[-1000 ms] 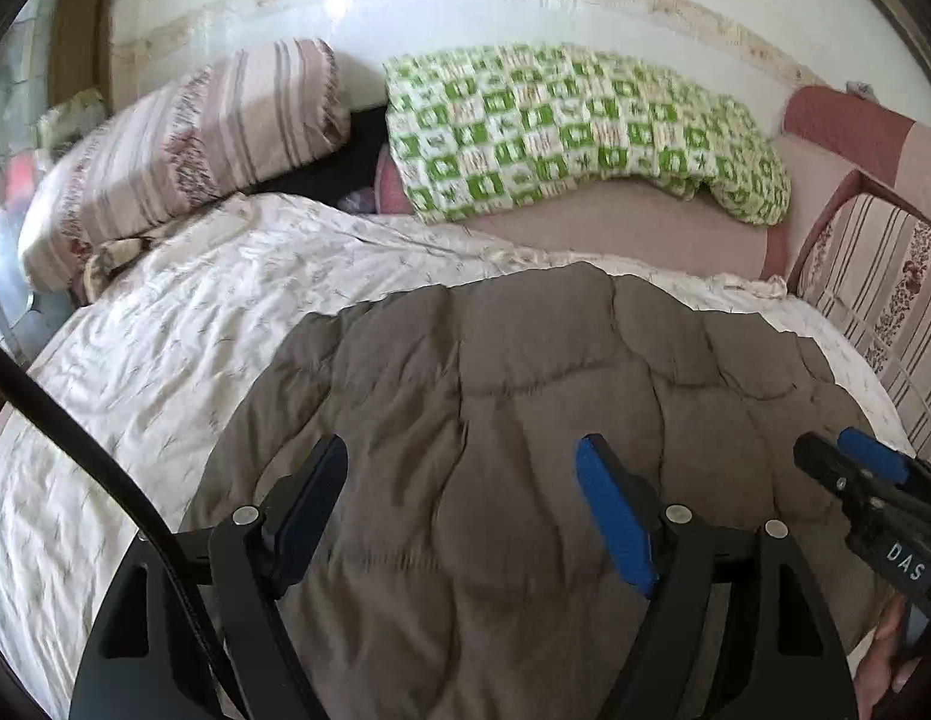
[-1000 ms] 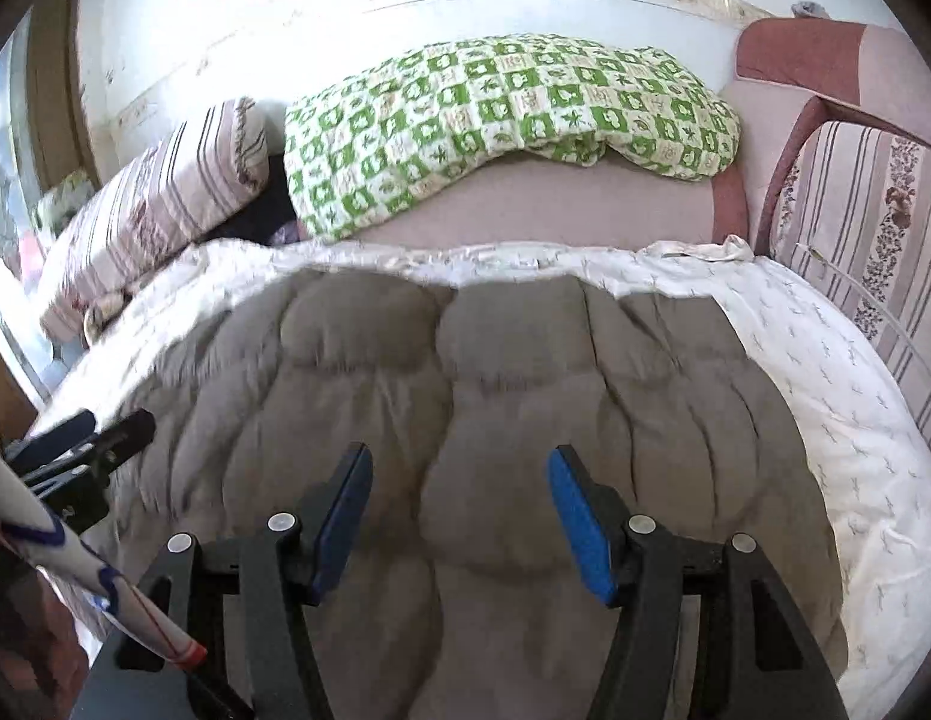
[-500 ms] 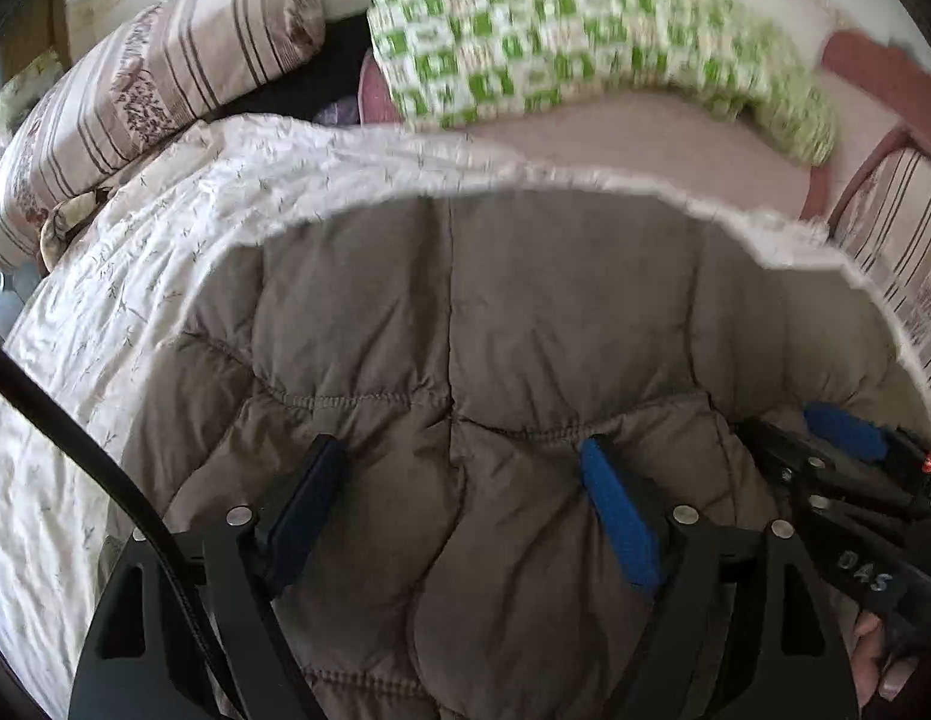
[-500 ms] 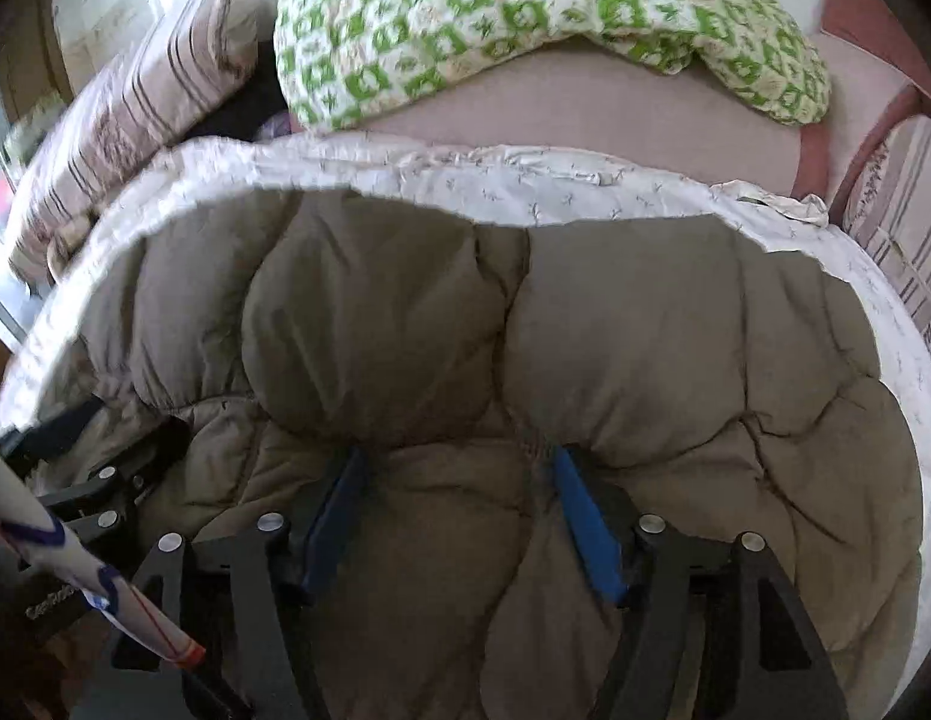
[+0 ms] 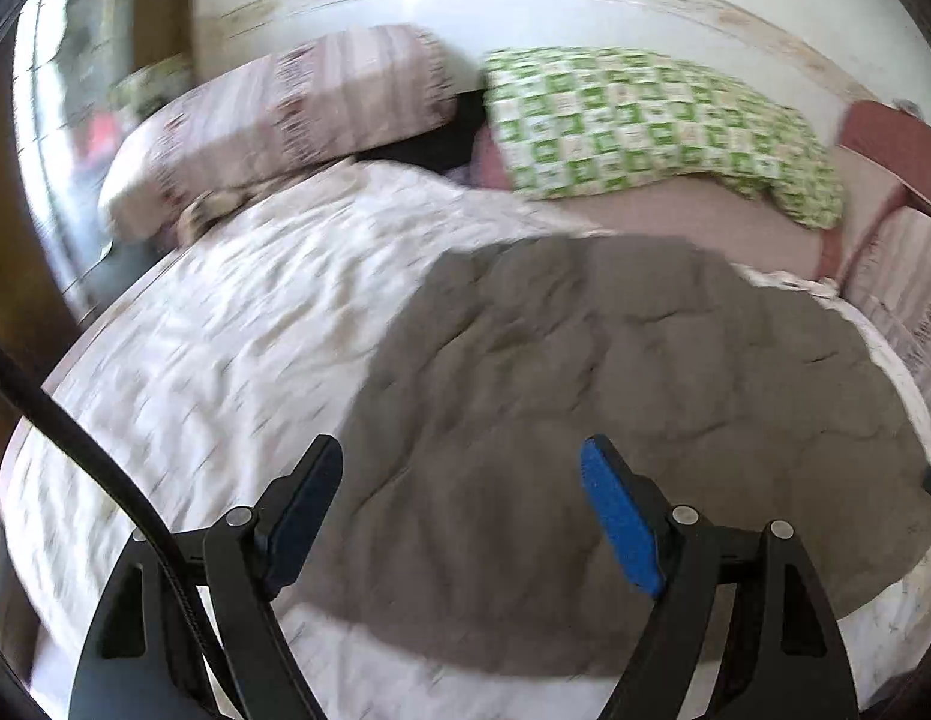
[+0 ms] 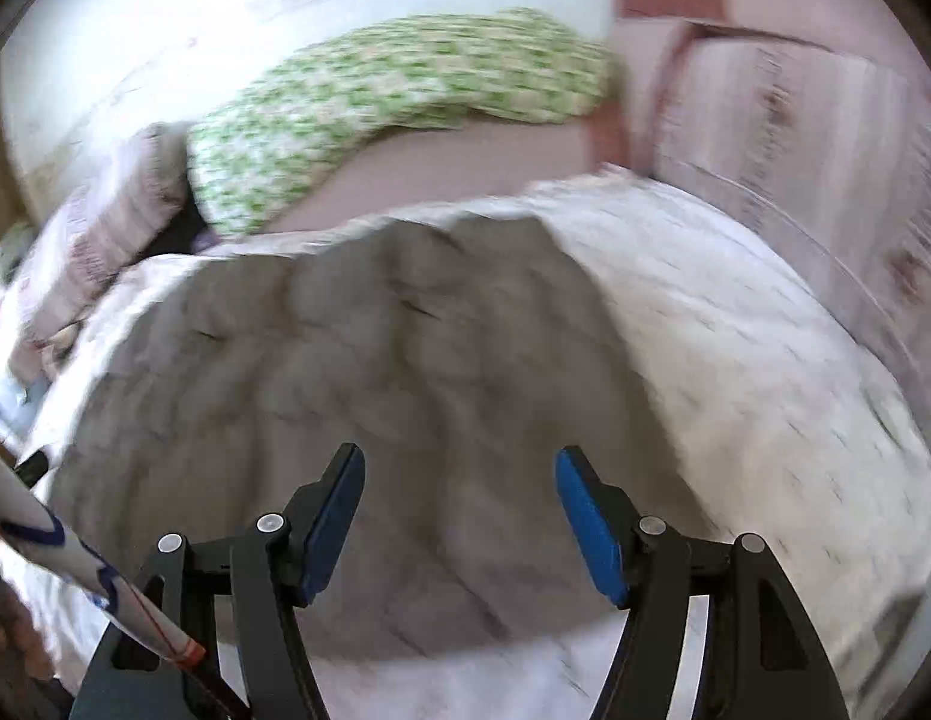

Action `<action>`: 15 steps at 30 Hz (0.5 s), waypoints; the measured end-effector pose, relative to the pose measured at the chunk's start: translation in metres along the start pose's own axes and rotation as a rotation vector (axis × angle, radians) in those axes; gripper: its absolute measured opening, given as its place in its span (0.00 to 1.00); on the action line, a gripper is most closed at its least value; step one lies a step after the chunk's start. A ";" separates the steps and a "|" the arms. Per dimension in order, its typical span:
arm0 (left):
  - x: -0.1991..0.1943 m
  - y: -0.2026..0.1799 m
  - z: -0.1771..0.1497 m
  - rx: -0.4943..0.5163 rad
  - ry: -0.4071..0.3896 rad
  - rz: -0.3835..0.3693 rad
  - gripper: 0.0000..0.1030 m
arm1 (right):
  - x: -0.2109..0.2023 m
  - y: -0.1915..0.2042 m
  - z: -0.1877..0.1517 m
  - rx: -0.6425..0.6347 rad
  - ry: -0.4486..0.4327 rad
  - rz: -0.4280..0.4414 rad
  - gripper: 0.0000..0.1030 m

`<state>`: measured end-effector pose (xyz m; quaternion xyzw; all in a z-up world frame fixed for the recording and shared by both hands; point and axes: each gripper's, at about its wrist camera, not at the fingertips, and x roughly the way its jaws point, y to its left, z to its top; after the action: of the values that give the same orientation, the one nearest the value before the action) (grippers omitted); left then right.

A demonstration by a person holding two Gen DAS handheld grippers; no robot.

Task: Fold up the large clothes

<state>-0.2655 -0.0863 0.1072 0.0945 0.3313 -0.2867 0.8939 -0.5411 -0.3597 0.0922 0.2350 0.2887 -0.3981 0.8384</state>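
A grey-brown quilted padded garment (image 5: 615,420) lies folded flat on the white patterned bed cover (image 5: 225,348). It also shows in the right wrist view (image 6: 375,390). My left gripper (image 5: 459,510) is open and empty, held above the garment's near edge. My right gripper (image 6: 459,510) is open and empty, above the garment's near edge too. Both views are blurred by motion.
A green-and-white checked blanket (image 5: 645,126) and a striped pillow (image 5: 297,114) lie at the far side against the wall. A striped cushion (image 6: 795,138) stands at the right. A white-and-blue stick (image 6: 75,564) crosses the right view's lower left.
Both grippers were pressed down into the garment half a second ago. They have since lifted and pulled back, both open, and the garment lies flat.
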 end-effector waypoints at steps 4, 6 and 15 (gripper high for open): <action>0.027 0.018 -0.018 -0.025 0.126 0.000 0.79 | 0.017 -0.030 -0.025 0.067 0.095 -0.022 0.71; 0.044 0.018 -0.023 -0.020 0.171 -0.004 0.81 | 0.027 -0.034 -0.026 0.070 0.115 -0.003 0.73; -0.027 -0.024 -0.035 0.075 -0.085 -0.016 0.82 | -0.022 0.018 -0.027 -0.085 -0.095 0.045 0.74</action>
<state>-0.3147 -0.0813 0.0982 0.1129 0.2828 -0.3096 0.9008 -0.5453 -0.3210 0.0904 0.1867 0.2599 -0.3771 0.8691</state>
